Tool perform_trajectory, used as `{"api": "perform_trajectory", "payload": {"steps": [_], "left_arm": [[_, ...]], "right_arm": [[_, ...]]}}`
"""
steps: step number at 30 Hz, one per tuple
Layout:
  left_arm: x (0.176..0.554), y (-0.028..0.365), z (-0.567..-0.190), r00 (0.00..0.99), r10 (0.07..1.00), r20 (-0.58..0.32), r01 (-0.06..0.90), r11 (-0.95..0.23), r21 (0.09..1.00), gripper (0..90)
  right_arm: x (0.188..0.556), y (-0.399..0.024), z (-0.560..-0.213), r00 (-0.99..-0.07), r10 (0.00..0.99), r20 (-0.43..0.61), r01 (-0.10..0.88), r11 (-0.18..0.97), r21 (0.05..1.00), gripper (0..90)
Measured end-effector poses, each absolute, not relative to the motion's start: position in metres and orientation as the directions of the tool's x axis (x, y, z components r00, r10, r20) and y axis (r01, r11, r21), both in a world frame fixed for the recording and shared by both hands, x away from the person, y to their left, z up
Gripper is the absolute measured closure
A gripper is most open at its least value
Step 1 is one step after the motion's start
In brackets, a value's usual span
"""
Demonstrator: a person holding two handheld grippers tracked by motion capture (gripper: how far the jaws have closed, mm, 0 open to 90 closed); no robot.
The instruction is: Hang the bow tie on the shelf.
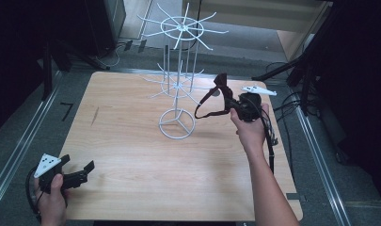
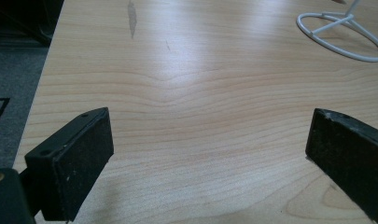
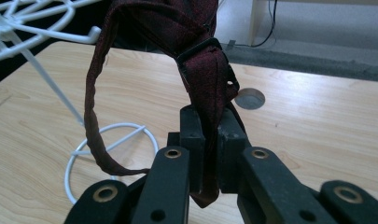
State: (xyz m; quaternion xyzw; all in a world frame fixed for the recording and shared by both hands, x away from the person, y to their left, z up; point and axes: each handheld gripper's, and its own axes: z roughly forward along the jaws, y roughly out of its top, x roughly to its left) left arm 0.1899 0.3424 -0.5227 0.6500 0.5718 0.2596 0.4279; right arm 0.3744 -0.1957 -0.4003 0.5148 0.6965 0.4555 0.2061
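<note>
A white wire display stand [image 1: 178, 80] rises from a ring base [image 1: 177, 123] in the middle of the wooden table [image 1: 131, 155], with hook arms at two levels. My right gripper [image 1: 233, 101] is held above the table just right of the stand, shut on a dark red strap with a black buckle [image 3: 203, 74]; the strap's loop [image 1: 204, 110] hangs down toward the stand's base [image 3: 107, 144]. My left gripper [image 1: 80, 172] rests low at the table's near left corner, jaws wide apart with bare wood between them [image 2: 210, 154].
The stand's ring base [image 2: 343, 35] lies ahead and to the right of the left gripper. A round grey grommet [image 3: 249, 99] is set in the table behind the strap. Cables [image 1: 284, 110] and dark stand legs [image 1: 282, 70] lie off the right and far edges.
</note>
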Motion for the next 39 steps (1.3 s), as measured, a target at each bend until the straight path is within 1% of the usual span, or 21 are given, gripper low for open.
{"api": "perform_trajectory", "payload": {"steps": [6, 14, 23, 39], "left_arm": [[0.19, 0.342, -0.523, 0.212, 0.966, -0.151, 0.522, 0.019, 0.853, 1.5], [0.19, 0.342, -0.523, 0.212, 0.965, -0.154, 0.522, 0.021, 0.853, 1.5], [0.19, 0.343, -0.523, 0.213, 0.964, -0.159, 0.522, 0.025, 0.852, 1.5], [0.19, 0.343, -0.523, 0.214, 0.964, -0.161, 0.522, 0.026, 0.853, 1.5]], "right_arm": [[0.374, -0.189, -0.392, -0.402, 0.899, 0.176, 0.513, 0.062, 0.856, 85.6], [0.382, -0.178, -0.391, -0.413, 0.895, 0.171, 0.517, 0.075, 0.853, 85.6], [0.391, -0.166, -0.4, -0.416, 0.89, 0.19, 0.53, 0.068, 0.845, 85.6], [0.398, -0.136, -0.414, -0.426, 0.886, 0.185, 0.54, 0.084, 0.838, 85.6]]}}
